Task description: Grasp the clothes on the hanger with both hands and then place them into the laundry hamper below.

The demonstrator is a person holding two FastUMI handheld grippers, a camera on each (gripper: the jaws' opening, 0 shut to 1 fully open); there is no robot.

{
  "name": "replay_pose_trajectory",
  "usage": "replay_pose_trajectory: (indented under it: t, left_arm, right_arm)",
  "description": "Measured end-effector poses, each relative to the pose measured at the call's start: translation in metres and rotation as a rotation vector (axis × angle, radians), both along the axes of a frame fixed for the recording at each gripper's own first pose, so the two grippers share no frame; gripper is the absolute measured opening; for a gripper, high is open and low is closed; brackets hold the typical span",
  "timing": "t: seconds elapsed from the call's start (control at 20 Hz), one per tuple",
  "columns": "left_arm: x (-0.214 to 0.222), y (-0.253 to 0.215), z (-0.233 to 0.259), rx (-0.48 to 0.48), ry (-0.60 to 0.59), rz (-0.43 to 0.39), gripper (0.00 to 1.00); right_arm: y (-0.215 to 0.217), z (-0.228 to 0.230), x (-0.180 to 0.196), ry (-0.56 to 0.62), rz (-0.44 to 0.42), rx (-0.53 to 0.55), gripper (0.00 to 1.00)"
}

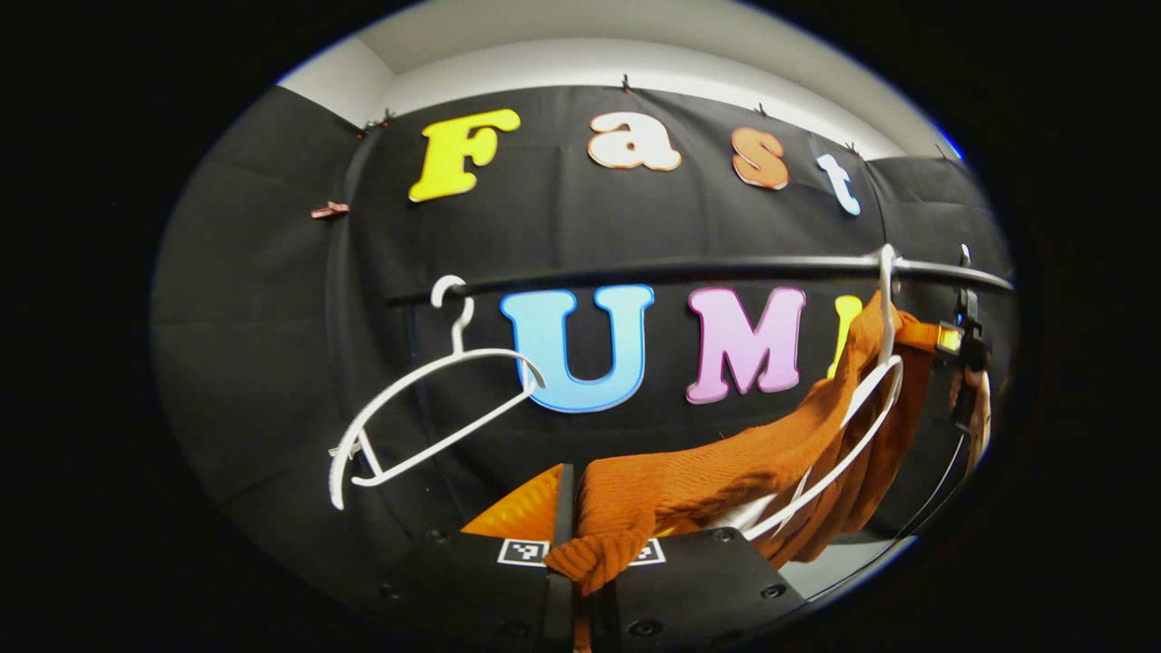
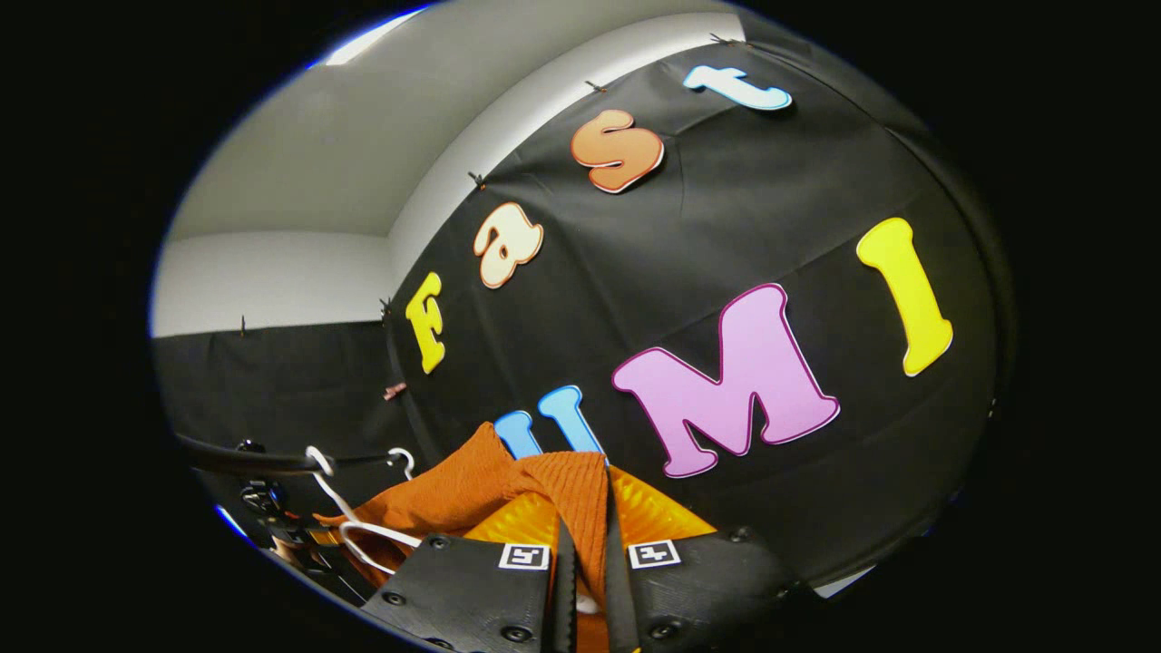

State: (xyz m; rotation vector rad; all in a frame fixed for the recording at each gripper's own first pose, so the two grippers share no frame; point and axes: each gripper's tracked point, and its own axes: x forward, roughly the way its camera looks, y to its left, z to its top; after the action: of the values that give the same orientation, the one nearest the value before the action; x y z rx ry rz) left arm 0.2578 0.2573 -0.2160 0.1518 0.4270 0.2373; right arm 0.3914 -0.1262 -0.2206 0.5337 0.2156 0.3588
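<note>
The orange knit garment (image 1: 726,472) hangs on a white hanger (image 1: 862,426) from the rail (image 1: 726,268), stretched toward us, one edge pinched between our left gripper (image 1: 594,562) fingers and another fold clamped between our right gripper (image 2: 585,562) fingers. We judge it soft, light and stretchy, likely to snag on the hanger. Thick bunched folds hold best.

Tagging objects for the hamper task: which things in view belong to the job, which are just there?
Job:
- orange knit garment
- white hanger under it
- left gripper, shut on garment
- right gripper, shut on garment

Just there:
- empty white hanger
- black rail
</note>
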Motion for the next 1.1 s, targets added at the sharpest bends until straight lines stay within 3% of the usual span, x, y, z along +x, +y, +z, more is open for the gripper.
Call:
replay_pose_trajectory:
  t: [0.15, 0.35, 0.5, 0.65, 0.7, 0.75, 0.9, 1.1]
  left_arm:
    - [-0.001, 0.018, -0.045, 0.016, 0.133, -0.018, 0.11]
    - [-0.006, 0.030, -0.091, -0.130, 0.116, 0.036, 0.11]
    - [-0.027, 0.016, -0.125, -0.217, 0.123, 0.074, 0.11]
    - [-0.049, 0.002, -0.155, -0.259, 0.150, 0.118, 0.11]
    - [-0.057, -0.002, -0.165, -0.279, 0.160, 0.136, 0.11]
    - [-0.066, -0.009, -0.172, -0.311, 0.165, 0.152, 0.12]
    - [-0.090, -0.036, -0.186, -0.390, 0.189, 0.166, 0.12]
    - [-0.103, -0.075, -0.184, -0.449, 0.169, 0.168, 0.12]
  right_arm:
    - [0.014, -0.040, 0.009, 0.053, 0.053, -0.109, 0.17]
    - [0.027, -0.091, 0.008, 0.156, 0.090, -0.028, 0.17]
    - [0.023, -0.135, -0.006, 0.249, 0.082, -0.045, 0.17]
    - [0.024, -0.175, -0.033, 0.341, 0.087, -0.102, 0.18]
    - [0.026, -0.185, -0.044, 0.374, 0.095, -0.103, 0.24]
    - [0.029, -0.196, -0.056, 0.403, 0.103, -0.105, 0.18]
    - [0.041, -0.217, -0.091, 0.495, 0.124, -0.076, 0.16]
    - [0.085, -0.223, -0.140, 0.567, 0.231, -0.054, 0.15]
